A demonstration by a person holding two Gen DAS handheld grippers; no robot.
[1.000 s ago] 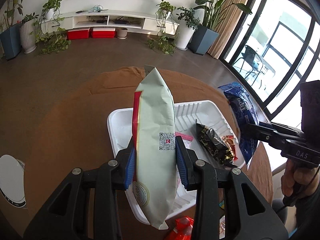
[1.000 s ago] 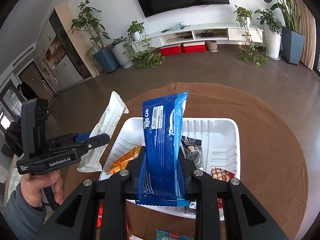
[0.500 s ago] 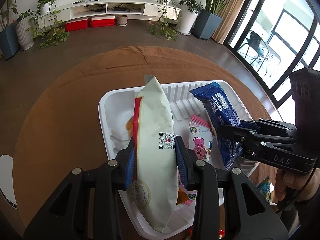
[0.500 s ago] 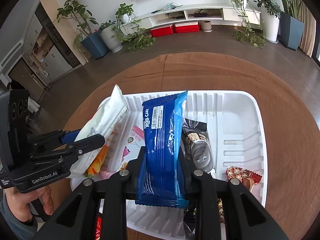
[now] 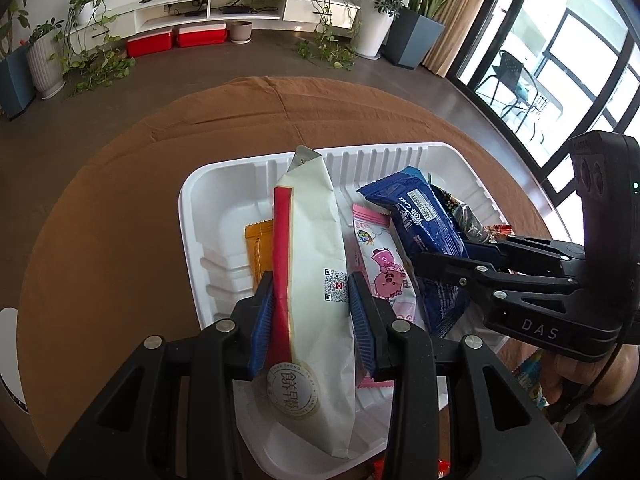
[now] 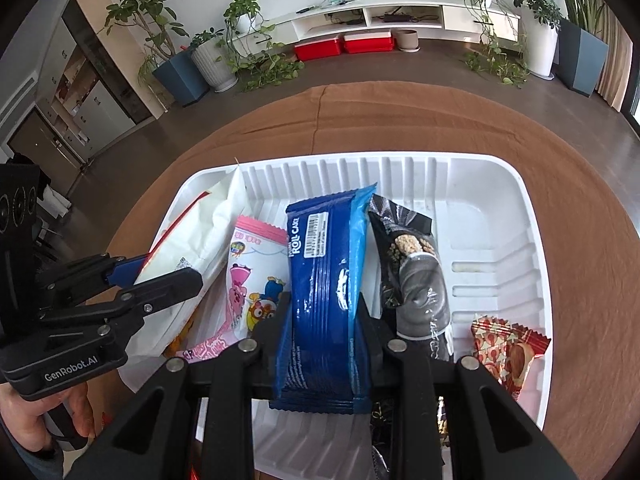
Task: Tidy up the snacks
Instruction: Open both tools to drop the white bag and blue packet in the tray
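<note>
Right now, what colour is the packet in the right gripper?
Blue, with white lettering and a lighter blue edge: the roll cake packet, clearest in the right wrist view.

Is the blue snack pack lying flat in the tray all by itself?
No, the right claw is shut on the blue snack pack, holding it over the white tray.

The tray (image 6: 532, 240) sits on the table (image 6: 580, 184); inside, the cartoon packet (image 6: 244, 280) lies between the cream bag (image 6: 192, 240) and roll-cake pack (image 6: 324, 280).

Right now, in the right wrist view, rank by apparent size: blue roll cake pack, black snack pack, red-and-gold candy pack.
1. blue roll cake pack, though it sits nearest the camera, so partly inflated
2. black snack pack
3. red-and-gold candy pack, partly cut off by the fingers
</note>
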